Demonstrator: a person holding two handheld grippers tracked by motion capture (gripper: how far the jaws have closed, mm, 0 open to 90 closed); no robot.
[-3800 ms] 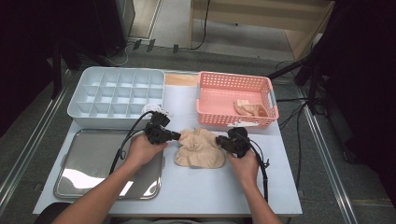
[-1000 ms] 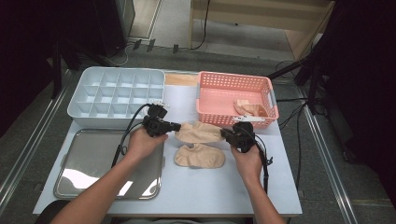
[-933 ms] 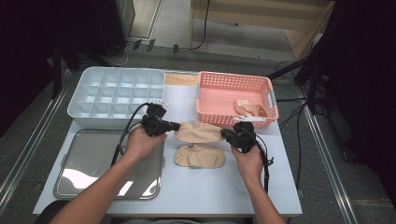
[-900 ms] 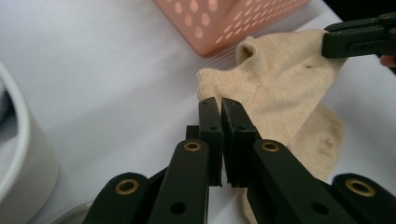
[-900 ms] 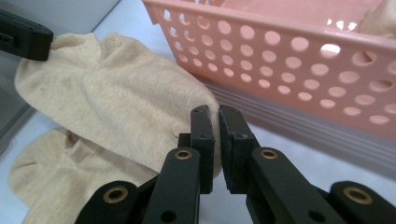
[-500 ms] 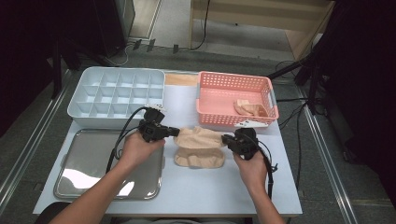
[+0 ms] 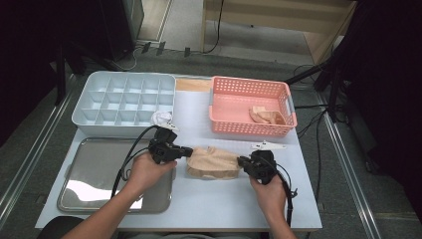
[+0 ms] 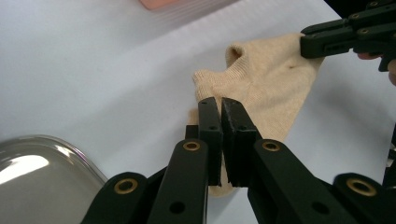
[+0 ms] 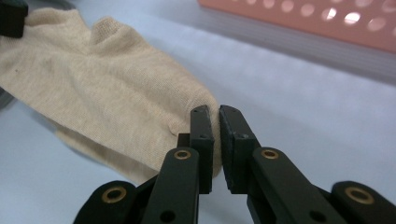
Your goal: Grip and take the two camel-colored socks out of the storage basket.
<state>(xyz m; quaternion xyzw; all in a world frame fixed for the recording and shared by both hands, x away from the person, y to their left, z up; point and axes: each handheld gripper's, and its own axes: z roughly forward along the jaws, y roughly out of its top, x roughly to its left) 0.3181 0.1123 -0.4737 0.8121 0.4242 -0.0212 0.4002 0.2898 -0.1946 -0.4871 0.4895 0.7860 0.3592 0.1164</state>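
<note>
**Two tongs stretch a beige sock over the desk**

A beige sock point(image 7: 213, 163) hangs between two hand-held tongs just above the middle of the white desk point(image 7: 199, 209), close to its surface. The left tongs point(image 7: 187, 151) are clamped on the sock's end at 9 o'clock, and the right tongs point(image 7: 242, 161) are clamped on the opposite end at 3 o'clock. In the left gripper view, the jaws sit nearly together with knit fabric pinched between them, and the other tongs grip the far edge at 2 o'clock. In the right gripper view, the jaws pinch the sock's rounded end, and the cloth runs off toward 10 o'clock. A pink basket point(image 7: 286, 102) stands at 1 o'clock from the sock with more beige socks point(image 7: 266, 115) inside. A grey divided tray point(image 7: 82, 109) stands at 11 o'clock, with a white wad point(image 7: 161, 118) at its near corner. A steel tray point(image 7: 89, 169) lies at 9 o'clock, under the left hand point(image 7: 147, 172).
</note>
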